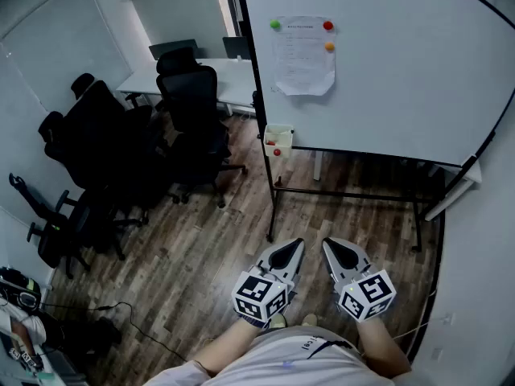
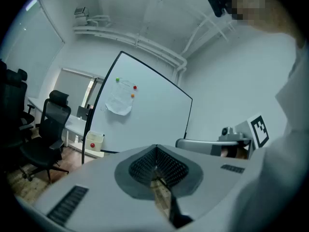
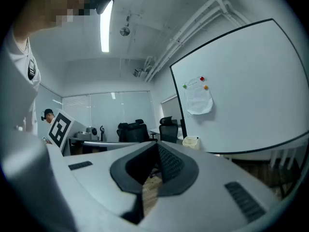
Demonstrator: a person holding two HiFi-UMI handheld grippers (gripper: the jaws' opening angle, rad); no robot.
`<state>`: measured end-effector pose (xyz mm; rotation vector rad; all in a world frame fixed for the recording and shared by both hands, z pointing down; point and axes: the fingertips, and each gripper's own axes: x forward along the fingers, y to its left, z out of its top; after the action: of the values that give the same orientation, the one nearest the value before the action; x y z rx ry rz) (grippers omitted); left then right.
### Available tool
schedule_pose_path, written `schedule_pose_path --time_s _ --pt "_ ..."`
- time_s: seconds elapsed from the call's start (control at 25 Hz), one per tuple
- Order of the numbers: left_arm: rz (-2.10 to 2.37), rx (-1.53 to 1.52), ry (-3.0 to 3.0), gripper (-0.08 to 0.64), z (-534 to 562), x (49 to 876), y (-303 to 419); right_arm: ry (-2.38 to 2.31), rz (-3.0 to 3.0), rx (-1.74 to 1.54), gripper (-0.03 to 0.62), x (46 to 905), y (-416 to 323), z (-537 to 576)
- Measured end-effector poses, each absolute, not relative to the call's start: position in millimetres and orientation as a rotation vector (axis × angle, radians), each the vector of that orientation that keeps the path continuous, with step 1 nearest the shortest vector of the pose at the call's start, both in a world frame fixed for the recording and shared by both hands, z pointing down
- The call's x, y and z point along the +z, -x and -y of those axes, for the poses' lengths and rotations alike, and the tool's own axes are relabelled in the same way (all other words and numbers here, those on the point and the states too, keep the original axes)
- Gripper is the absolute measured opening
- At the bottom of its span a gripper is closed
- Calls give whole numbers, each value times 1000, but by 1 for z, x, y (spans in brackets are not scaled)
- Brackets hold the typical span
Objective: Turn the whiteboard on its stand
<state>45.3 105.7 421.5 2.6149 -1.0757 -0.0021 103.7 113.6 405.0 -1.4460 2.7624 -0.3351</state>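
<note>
Left gripper (image 1: 298, 243): held low in front of the body, pointing forward and a little inward. Its jaws meet at the tips, with nothing between them.
Right gripper (image 1: 325, 244): at the same height, pointing forward and a little inward too. Its jaws are likewise together at the tips, gripping nothing.
Spacing: the two sit side by side, near each other but not touching, and their tips are closer together than their rear ends.
Left marker cube (image 1: 261, 297): at the rear of its gripper, nearest the person.
Right marker cube (image 1: 367, 294): the same, at the rear of the right one.
Left forearm (image 1: 228, 344): bare, reaching forward from the lower edge.
Right forearm (image 1: 380, 354): bare, mostly hidden by the white shirt (image 1: 298, 362).
</note>
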Motion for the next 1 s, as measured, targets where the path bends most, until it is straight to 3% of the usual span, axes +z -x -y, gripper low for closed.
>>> schedule_pose_path --time_s 1.0 --pt "1156 6 -2629 12 -90 423 -47 1353 -2679 -396 14 416 -141 -130"
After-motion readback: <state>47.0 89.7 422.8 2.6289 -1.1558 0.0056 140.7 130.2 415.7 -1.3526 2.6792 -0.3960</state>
